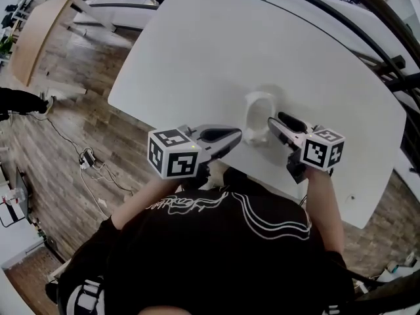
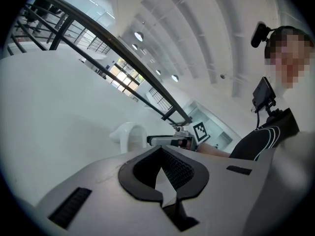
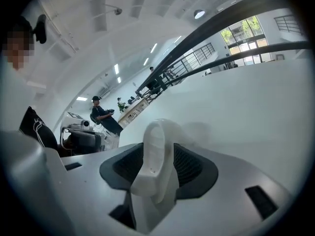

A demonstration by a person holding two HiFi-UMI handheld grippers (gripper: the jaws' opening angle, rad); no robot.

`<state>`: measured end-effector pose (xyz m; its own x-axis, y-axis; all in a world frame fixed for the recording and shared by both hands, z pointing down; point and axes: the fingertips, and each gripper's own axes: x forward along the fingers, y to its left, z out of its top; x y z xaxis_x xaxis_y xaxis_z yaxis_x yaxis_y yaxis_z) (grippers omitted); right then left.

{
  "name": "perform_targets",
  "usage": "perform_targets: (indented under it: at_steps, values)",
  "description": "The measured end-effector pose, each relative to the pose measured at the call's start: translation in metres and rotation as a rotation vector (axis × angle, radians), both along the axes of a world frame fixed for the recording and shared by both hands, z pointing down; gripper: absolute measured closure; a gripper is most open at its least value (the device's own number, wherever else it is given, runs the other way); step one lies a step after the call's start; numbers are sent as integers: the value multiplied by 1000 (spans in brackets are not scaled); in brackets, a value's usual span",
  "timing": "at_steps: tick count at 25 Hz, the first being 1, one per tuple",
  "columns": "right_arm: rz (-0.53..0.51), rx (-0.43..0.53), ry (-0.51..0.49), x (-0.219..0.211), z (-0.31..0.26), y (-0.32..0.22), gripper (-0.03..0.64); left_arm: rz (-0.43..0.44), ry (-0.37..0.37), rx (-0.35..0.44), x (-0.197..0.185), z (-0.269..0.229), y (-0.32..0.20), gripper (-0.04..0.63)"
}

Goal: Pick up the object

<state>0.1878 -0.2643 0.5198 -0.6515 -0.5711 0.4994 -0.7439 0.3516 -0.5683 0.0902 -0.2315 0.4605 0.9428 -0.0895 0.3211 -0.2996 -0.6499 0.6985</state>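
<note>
Object (image 1: 258, 113) – a small white looped piece – stands upright on a wide white table (image 1: 230, 44), close to the near edge. The table fills most of the head view, with a wood-plank floor (image 1: 72, 130) to its left and dark railings (image 1: 367, 18) behind it. A person in a black shirt (image 1: 216, 241) leans over the near edge, both arms reaching forward.

The left gripper (image 1: 237, 135) hovers low, just left of the object, and points toward it. Its own view shows its jaws closed tip to tip with nothing between them, and the object (image 2: 125, 134) stands beyond them on the table.

The right gripper (image 1: 274, 120) comes in from the right, tilted downward, its tips right at the object. In the right gripper view its jaws stand wide apart – the object (image 3: 157, 161) rises in the gap between the dark pads, and no squeeze on it shows.

Each gripper carries a marker cube (image 1: 174, 153) at the back.
</note>
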Motion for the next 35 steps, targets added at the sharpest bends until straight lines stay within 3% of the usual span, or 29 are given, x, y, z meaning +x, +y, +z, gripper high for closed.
perform_targets:
  at_steps: [20,27,35]
  values:
    - [-117,-206,-29,-12,42,-9,469,-55,-10,-2,-3,-3,-21,588]
    - [-102,-223,-74,-12,41,-8,471,-72,-13,-11,-7,0,-20,588]
    - [-86,-207,-60,-11,38,-8,479,-80,-15,-13,-12,2,-17,588]
